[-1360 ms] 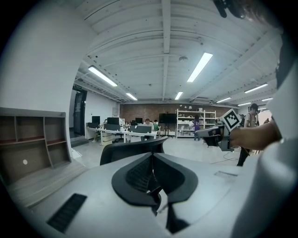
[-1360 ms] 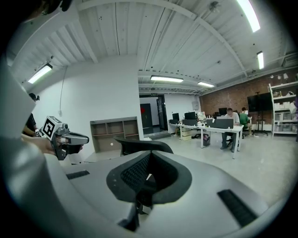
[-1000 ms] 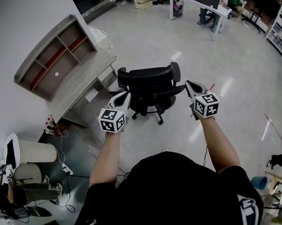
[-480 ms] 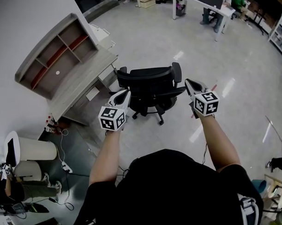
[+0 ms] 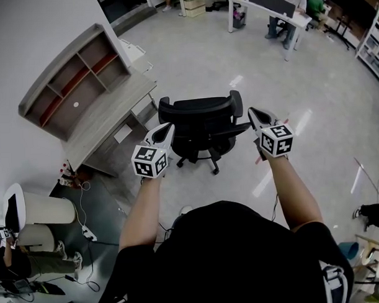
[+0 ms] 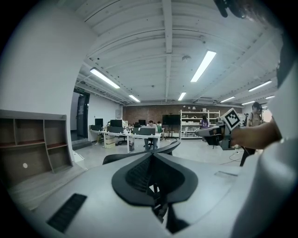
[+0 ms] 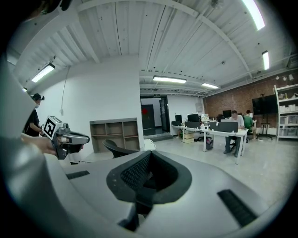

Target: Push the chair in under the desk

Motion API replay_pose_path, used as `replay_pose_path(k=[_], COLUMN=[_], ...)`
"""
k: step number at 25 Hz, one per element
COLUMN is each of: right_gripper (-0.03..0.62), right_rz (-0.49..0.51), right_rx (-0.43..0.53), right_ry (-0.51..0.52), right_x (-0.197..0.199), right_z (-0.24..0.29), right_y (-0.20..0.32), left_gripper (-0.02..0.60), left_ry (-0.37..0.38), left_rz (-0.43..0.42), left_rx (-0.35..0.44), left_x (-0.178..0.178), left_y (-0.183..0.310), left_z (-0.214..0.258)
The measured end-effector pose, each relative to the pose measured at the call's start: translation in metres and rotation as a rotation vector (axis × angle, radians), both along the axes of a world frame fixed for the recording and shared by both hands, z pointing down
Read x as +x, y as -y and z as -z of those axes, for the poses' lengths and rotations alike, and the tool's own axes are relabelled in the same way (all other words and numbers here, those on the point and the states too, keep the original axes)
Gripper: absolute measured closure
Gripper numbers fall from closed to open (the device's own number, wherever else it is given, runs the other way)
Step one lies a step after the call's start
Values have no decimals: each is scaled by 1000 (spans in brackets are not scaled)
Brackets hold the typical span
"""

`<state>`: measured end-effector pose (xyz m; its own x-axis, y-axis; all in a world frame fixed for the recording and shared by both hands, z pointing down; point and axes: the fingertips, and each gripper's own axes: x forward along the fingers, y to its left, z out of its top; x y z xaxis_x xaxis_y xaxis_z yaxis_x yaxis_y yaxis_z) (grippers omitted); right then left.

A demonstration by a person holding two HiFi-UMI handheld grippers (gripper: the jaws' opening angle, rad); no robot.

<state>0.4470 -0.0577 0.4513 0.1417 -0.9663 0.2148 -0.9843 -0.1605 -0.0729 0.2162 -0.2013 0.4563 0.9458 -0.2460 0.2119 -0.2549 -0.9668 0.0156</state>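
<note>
Jaws together and empty, left gripper [image 5: 169,126] and right gripper [image 5: 252,112] still flank the black mesh office chair [image 5: 201,116] by the grey wooden bench [image 5: 104,119].

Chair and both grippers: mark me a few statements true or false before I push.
The chair stands on open floor, not under the desk. True.
The left gripper is clamped on the chair's backrest. False: it is shut with nothing between its jaws.
The right gripper is shut and empty. True.
In the head view the desk lies right of the chair. False: it lies to the left.
</note>
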Motion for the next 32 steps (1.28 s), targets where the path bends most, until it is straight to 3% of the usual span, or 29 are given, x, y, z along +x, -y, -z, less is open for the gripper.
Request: replay_pose_path(k=[22,32], right_gripper=[597,593], right_rz=[-74,-21], right_rx=[-37,-192], right_ry=[-28,-57], right_x=[-25,-12], right_z=[0,-48], right_y=[35,44], left_gripper=[565,563], left_ry=[7,125], left_rz=[-76,-115], left_rx=[-9,-3], left_x=[-18,-12], left_y=[61,70], left_z=[-6,-46])
